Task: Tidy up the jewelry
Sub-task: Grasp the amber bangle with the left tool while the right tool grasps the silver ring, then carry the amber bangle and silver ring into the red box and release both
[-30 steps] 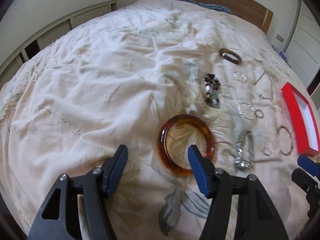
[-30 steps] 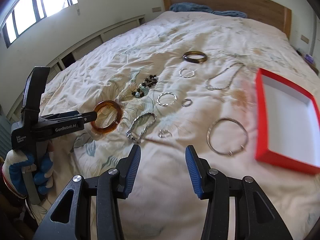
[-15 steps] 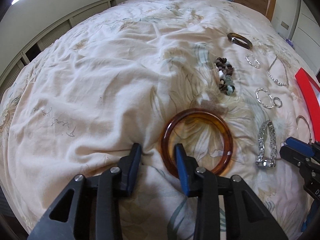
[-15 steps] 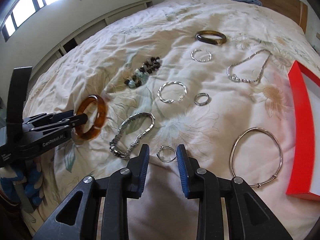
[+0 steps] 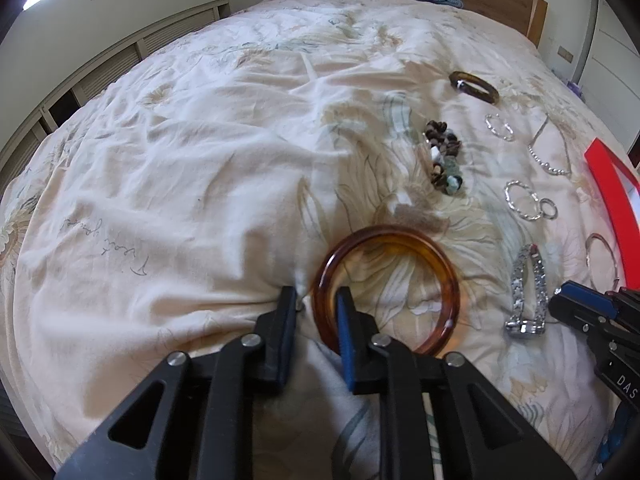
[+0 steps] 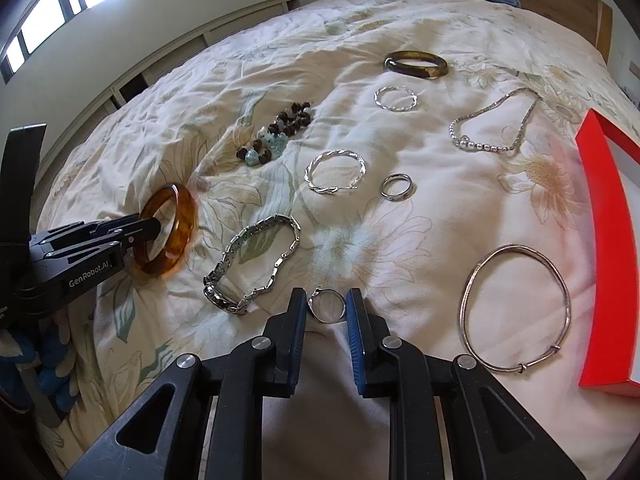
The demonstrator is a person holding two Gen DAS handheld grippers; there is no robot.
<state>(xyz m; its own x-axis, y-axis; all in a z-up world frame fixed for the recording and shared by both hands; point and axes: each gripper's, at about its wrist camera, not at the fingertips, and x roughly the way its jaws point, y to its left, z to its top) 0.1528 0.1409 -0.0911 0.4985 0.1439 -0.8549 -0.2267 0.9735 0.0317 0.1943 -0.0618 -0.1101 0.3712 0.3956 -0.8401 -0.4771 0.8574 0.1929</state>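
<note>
Amber bangle [image 6: 170,236] was tipped up on edge on the bed; small silver ring [image 6: 327,305] lay flat beside the link bracelet [image 6: 252,264].

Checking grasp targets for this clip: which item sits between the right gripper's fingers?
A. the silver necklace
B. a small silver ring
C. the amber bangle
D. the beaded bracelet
B: the right gripper brackets the small silver ring on the bedspread, its jaws closing, while the amber bangle is at the left gripper.
</note>
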